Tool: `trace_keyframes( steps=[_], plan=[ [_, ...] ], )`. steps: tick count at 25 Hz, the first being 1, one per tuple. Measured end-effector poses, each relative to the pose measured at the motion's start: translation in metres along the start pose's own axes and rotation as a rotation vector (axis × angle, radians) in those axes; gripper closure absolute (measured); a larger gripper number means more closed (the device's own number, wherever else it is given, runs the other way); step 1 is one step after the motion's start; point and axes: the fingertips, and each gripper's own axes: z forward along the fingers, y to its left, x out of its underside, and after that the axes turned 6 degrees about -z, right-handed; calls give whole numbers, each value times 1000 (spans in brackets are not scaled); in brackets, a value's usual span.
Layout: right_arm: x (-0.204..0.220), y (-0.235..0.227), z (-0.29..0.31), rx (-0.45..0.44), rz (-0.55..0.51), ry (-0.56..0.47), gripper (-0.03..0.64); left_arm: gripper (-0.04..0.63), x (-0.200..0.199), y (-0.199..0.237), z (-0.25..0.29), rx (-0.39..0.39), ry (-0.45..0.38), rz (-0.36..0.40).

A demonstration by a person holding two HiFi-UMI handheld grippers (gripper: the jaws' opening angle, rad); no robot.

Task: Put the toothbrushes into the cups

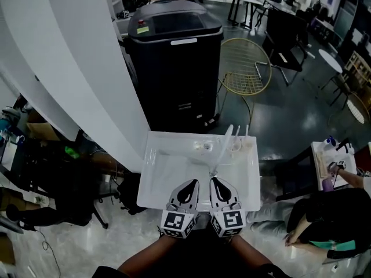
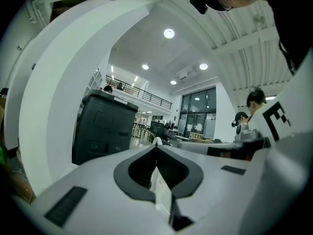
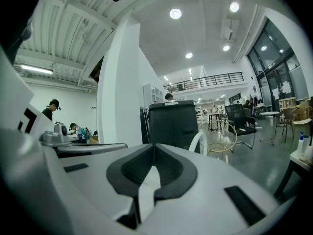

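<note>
On the white table (image 1: 162,184), clear cups (image 1: 206,148) stand near the far edge and are hard to make out. White toothbrushes (image 1: 237,133) stick up at the far right. One long white toothbrush (image 1: 222,149) slants down toward me, and its lower end lies just ahead of my right gripper (image 1: 213,180). My left gripper (image 1: 193,182) sits beside the right one at the near edge. Both have their jaws together with nothing between them. A white toothbrush (image 3: 205,141) curves up beyond the right gripper (image 3: 154,146). A white tip (image 2: 155,141) shows past the left gripper (image 2: 156,147).
A tall black bin (image 1: 174,62) stands right behind the table. A gold wire chair (image 1: 246,68) is behind it to the right. A white column (image 1: 69,68) rises at the left. A seated person (image 1: 324,219) and a small table (image 1: 333,164) are at the right.
</note>
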Motion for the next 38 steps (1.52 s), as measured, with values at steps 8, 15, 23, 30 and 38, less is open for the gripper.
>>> trace_keyframes(
  steps=[8,15,23,30,38],
  plan=[
    [-3,43,3,-17,3,-22,590,581,-5,22,-35,-7,-4,16],
    [-7,68,8,-41,-10,-27,589,581,-13,37,-54,-29,-18,18],
    [-6,87,8,-51,-63,-23,595,581,-14,41,-63,-25,-25,12],
    [-6,87,1,-44,-81,-38,597,581,-11,35,-63,-9,-26,15],
    [-9,82,-1,-31,-91,-45,597,581,-14,26,-58,17,-32,31]
  ],
)
